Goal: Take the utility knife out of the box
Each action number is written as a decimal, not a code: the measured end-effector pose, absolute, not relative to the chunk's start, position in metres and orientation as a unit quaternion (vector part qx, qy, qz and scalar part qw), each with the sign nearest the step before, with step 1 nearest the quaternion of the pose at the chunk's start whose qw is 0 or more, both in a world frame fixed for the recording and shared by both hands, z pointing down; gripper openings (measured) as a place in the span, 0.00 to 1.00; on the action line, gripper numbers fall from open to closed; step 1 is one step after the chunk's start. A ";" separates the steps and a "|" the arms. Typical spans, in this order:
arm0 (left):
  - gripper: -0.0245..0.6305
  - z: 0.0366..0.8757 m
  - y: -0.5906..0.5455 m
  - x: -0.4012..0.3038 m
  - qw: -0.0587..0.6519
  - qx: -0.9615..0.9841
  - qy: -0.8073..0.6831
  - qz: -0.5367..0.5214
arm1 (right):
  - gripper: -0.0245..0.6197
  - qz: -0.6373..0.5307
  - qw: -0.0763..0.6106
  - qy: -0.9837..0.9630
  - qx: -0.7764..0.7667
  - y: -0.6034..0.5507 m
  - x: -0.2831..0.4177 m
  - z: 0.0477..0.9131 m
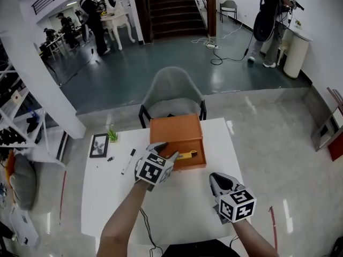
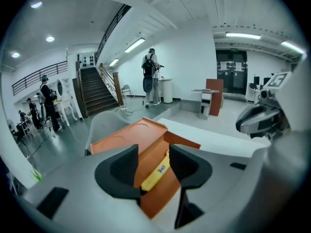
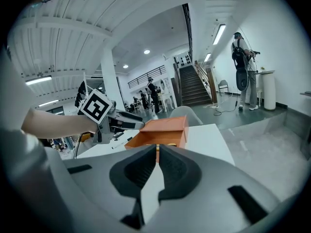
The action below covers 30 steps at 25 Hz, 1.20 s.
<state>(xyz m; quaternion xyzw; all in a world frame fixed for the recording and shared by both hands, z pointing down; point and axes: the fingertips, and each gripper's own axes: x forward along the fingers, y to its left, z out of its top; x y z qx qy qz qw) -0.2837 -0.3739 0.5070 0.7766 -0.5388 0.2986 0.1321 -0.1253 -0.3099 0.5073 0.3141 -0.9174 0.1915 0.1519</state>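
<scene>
Where my left hand-held gripper (image 1: 166, 152) is: over the near left corner of the box (image 1: 176, 131); jaws released and standing apart; in its own view the knife (image 2: 155, 174) and the box's near wall show in the gap between them; I cannot tell whether either pad touches the knife.
Knife: yellow; lying inside the box along its near wall, just right of my left hand-held gripper in the head view.
Box: orange; open, with the lid raised at the far side, toward the chair (image 1: 172, 92); set on the far half of the surface (image 1: 182, 202).
Right hand-held gripper (image 1: 214, 178): over bare surface, nearer to me and to the right of the box, apart from it; jaws clenched together with nothing between them; the box sits straight ahead in its own view.
Left of the box: a framed picture (image 1: 99, 145), a small green plant (image 1: 112, 135) and a pen (image 1: 128, 161); all on the surface, apart from the box.
Surface: white; the chair stands at its far edge.
</scene>
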 end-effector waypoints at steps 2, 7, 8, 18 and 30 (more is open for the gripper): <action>0.30 0.519 -0.378 -0.277 0.130 0.785 -0.511 0.326 | 0.04 0.194 0.152 -0.915 0.321 -0.312 -0.125 0.510; 0.32 0.549 -0.383 -0.263 0.122 0.794 -0.448 0.393 | 0.04 0.201 0.158 -0.907 0.335 -0.315 -0.123 0.519; 0.32 0.552 -0.385 -0.261 0.120 0.795 -0.439 0.401 | 0.04 0.202 0.158 -0.906 0.337 -0.316 -0.123 0.520; 0.35 0.591 -0.401 -0.248 0.101 0.794 -0.358 0.481 | 0.04 0.218 0.156 -0.892 0.364 -0.321 -0.111 0.532; 0.36 0.626 -0.406 -0.239 0.086 0.786 -0.287 0.540 | 0.04 0.232 0.161 -0.878 0.386 -0.323 -0.099 0.543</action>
